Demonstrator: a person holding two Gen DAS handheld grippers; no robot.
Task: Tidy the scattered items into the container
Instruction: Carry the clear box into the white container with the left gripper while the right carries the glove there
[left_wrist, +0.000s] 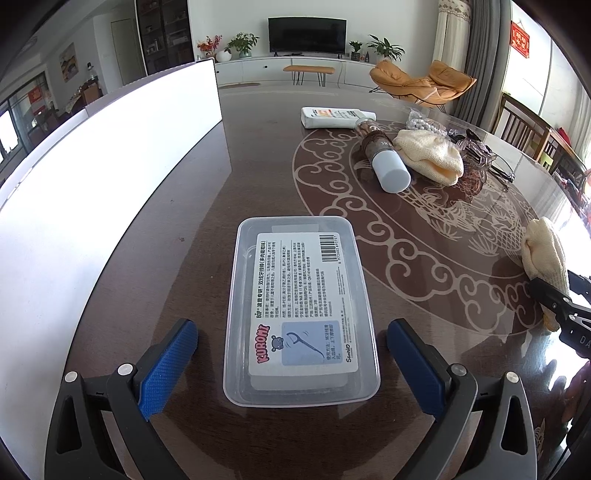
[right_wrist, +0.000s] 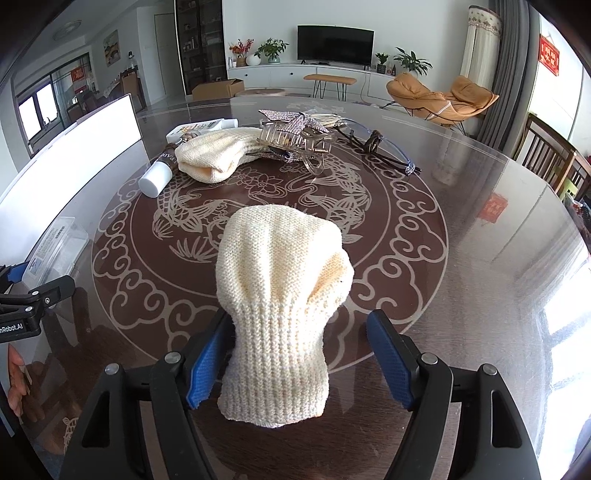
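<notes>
Container (left_wrist: 236, 295) holds 1 floss box (left_wrist: 303, 306) (label up); both jaws spread, nothing gripped.

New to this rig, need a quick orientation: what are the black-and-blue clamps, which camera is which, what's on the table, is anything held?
No robot arm here: a person holds a two-finger gripper in each hand, and a fisheye camera on each one looks forward along its fingers.

Left wrist view: the left gripper is open, its blue fingers either side of the clear plastic container without touching it.

Right wrist view: the right gripper is open around the cuff of a cream knitted sock, which lies on the glass-topped table. The right-hand pad is clear of it; whether the left-hand one touches is hard to tell.

Further back lie a second cream sock, a white-capped bottle, a white tube, a hair claw and glasses.

Nothing is gripped.
</notes>
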